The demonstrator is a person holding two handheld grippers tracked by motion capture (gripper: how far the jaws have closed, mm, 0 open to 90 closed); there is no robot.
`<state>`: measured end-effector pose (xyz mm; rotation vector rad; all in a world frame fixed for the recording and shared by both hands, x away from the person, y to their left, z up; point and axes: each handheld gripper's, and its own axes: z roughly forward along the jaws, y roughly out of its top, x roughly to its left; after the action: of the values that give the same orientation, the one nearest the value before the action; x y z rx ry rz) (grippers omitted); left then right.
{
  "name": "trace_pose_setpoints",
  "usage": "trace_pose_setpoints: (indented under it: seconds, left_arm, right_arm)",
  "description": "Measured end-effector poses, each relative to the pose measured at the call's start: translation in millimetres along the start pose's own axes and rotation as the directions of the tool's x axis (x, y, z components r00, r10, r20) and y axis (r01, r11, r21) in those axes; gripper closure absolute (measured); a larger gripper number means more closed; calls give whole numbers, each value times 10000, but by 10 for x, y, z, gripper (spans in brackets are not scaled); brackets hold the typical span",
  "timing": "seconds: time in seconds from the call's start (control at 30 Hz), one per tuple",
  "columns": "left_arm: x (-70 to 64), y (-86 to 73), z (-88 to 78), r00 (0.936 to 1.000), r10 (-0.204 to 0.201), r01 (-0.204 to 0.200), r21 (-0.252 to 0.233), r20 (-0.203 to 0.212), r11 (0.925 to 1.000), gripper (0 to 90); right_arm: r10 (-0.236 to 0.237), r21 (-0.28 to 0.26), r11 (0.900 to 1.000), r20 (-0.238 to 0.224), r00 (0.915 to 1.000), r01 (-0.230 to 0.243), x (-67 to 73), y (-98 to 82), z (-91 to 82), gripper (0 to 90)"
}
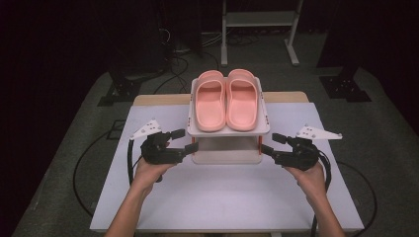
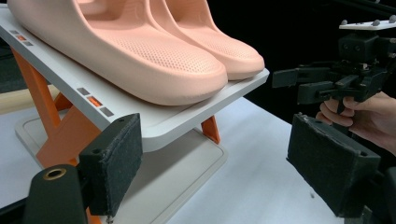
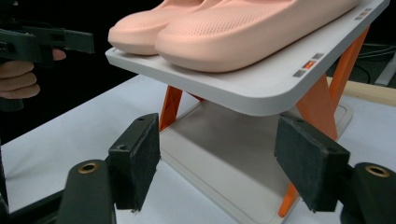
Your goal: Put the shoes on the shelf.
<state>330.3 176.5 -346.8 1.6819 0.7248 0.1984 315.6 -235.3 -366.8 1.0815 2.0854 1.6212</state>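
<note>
Your left gripper (image 1: 184, 139) and right gripper (image 1: 271, 143), both wide and empty, flank the slipper rack (image 1: 228, 130) lying just ahead between them.

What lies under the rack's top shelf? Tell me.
Under the top shelf stand orange legs on a pale base tray, bare where it shows. The shelf covers the tray's rear part. On top sit two pink slippers.

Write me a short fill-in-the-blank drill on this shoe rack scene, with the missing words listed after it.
1. The two slippers are ____ in colour.
2. They rest on the rack's ____ shelf.
3. The rack's legs are ____.
4. The left gripper and right gripper both have ____ jaws.

Missing words: pink; top; orange; open
</note>
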Motion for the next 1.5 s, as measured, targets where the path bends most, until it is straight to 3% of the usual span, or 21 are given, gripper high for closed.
trace_pose_setpoints:
  seconds: [1.5]
  left_arm:
    - [99, -499, -102, 9983, -314, 329, 304, -487, 9990, 108]
  right_arm:
    - [670, 309, 9972, 164, 9976, -675, -123, -534, -86, 224]
